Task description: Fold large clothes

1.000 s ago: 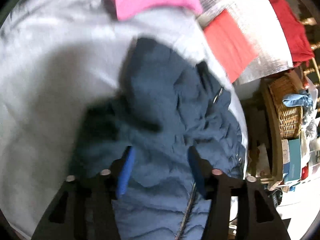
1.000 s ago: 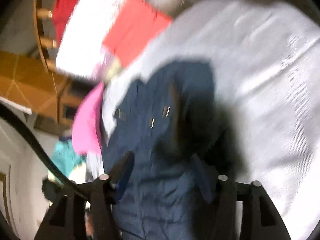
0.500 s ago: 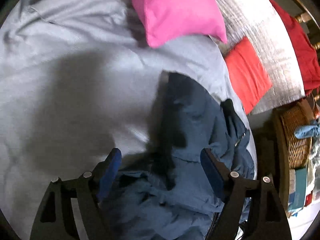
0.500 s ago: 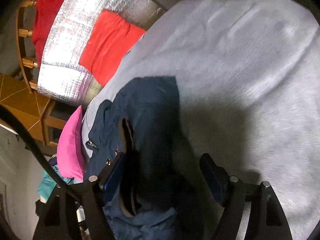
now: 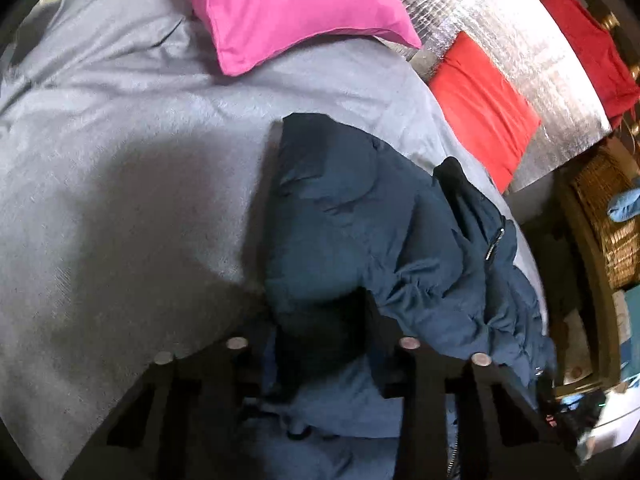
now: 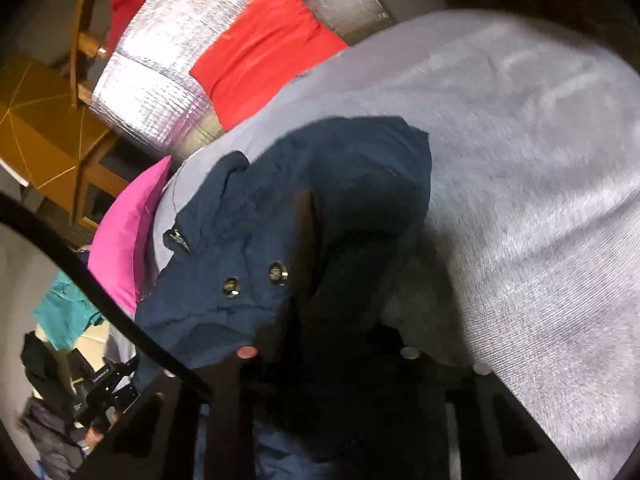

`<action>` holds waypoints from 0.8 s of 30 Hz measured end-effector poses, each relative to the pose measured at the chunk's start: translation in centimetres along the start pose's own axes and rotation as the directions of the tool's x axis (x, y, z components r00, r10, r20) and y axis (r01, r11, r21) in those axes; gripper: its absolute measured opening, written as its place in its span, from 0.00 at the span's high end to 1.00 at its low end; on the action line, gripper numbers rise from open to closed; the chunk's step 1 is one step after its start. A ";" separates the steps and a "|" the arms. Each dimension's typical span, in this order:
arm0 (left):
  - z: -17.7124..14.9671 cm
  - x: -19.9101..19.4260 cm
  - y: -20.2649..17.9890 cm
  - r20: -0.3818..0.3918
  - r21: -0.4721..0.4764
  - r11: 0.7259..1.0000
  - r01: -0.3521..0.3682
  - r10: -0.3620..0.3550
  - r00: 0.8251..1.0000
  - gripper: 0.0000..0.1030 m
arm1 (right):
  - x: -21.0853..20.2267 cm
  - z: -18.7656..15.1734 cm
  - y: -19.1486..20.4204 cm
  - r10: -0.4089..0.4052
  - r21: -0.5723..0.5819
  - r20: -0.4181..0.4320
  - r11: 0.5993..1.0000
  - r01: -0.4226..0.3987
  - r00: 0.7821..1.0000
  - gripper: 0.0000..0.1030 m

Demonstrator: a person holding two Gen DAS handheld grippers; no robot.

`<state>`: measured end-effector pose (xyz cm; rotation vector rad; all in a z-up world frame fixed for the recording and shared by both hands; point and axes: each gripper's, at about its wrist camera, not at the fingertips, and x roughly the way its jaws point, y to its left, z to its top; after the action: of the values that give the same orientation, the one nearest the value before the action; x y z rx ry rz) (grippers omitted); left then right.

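- Navy quilted jacket lies crumpled on the grey bedspread, near the bed's edge w/ the red cushion & silver foil mat beyond it.
- Left gripper: jaws closing, jacket fabric bunched between them; pad contact lost in shadow, so can't tell if it's pinched yet.
- Right gripper: jaws also closing, dark fabric between them just below the two metal snaps; actual clamp hidden in the dark, can't tell.
- Step in hand, my read: grab two points of the jacket so it can be lifted & spread flat before any fold.
- To do it well: bite deep enough to catch outer shell + padding, not just a slippery top layer; keep both grips on one hem or edge, else it'll twist when raised; steer clear of zip pull & snaps so the pads seat on cloth.
- Fabric prob. slick nylon, puffy, springs back – flatten it before creasing.
- Bedspread: matte, finely ribbed weave, soft underneath, so pressing down will sink rather than crease.
- Pink pillow smooth, plump, well apart from the jacket in left view.
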<state>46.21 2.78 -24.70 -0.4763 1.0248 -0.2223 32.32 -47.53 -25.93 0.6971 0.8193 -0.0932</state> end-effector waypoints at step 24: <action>0.3 -0.8 0.1 -0.065 -0.028 0.999 -0.043 0.041 0.997 0.41 | -0.9 0.8 -2.2 0.018 0.124 -0.003 0.992 -0.018 1.000 0.31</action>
<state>46.09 3.22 -23.98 -0.4757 1.1016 -0.1863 31.51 -49.86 -26.12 0.8218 0.8162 -0.1271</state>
